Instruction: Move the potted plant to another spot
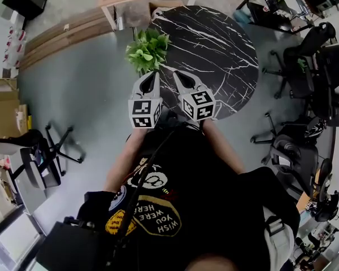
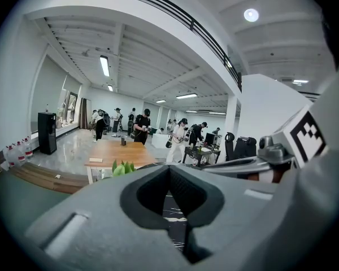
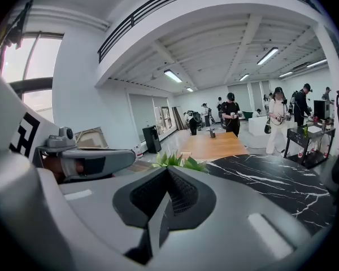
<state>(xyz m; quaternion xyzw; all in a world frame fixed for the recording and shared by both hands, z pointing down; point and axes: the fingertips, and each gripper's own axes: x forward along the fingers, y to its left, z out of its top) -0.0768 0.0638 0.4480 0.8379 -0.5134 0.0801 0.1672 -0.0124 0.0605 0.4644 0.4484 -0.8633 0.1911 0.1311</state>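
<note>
inspector: jaws, both sides?

assistant: left gripper (image 2: 169, 171): jaws pressed together, nothing between them. right gripper (image 3: 168, 173): the same, tips meeting, nothing held. the two hang side by side over the near rim of the worktop (image 1: 214, 44), noses tipped slightly down and aimed toward the plant.

inspector: and the plant itself?

assistant: the potted plant (image 1: 147, 49) stands upright at the left edge of the round, black marbled worktop. it is just beyond the gripper tips and apart from both. only the green leaves show, and they hide the pot in every view.

inspector: how far along is the task?

assistant: the pictures do not settle it. the plant stands free on the worktop and neither gripper is on it. that fits a plant waiting at this edge to be taken up. it fits equally a plant set down here as its new spot, with the jaws shut again and clear of it. nothing on the marbled top marks another standing place, so i record position only: plant at the left edge, both grippers empty and near it.
</note>
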